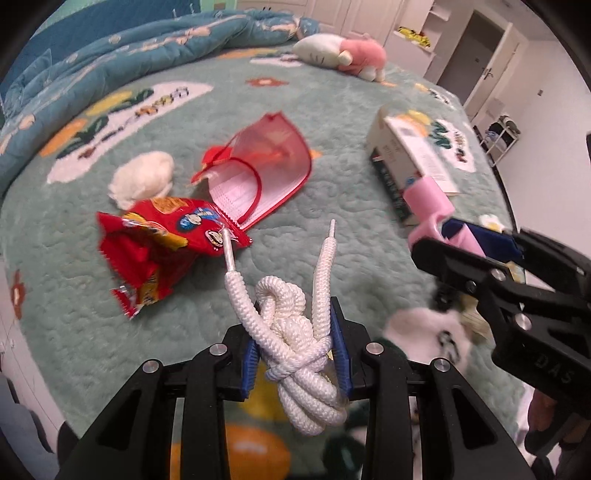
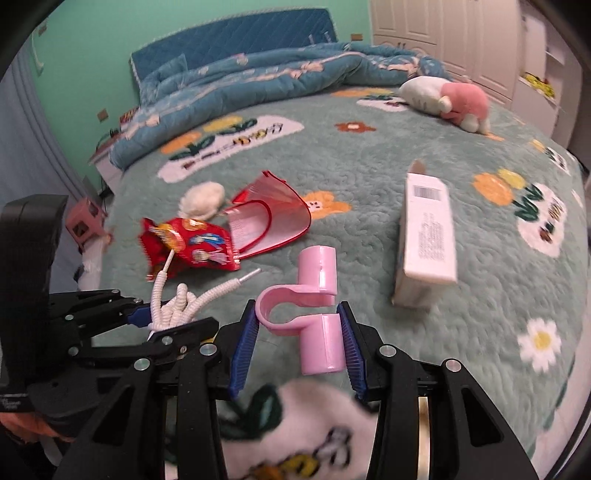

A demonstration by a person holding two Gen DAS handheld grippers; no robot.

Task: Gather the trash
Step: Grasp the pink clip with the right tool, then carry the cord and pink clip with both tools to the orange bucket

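Note:
My left gripper [image 1: 295, 314] is shut on a knotted white rope [image 1: 295, 354], whose two ends stick up past the blue pads. It hangs a little above the green bedspread [image 1: 332, 229]. To its right, my right gripper [image 2: 298, 310] is shut on a pink plastic U-shaped clip [image 2: 319, 343], also lifted off the bed. On the bed lie a red snack wrapper [image 1: 166, 236], a crumpled white tissue [image 1: 144, 177], a red see-through pouch [image 1: 266, 162] and a white carton [image 2: 428, 236]. The right wrist view shows the left gripper [image 2: 170, 321] with the rope [image 2: 177, 299].
A blue quilt [image 1: 129, 44] is heaped along the head of the bed. A pink and white plush toy [image 1: 343, 51] lies at the far side. White wardrobes [image 2: 443, 33] and a door [image 1: 476, 62] stand beyond the bed's right edge.

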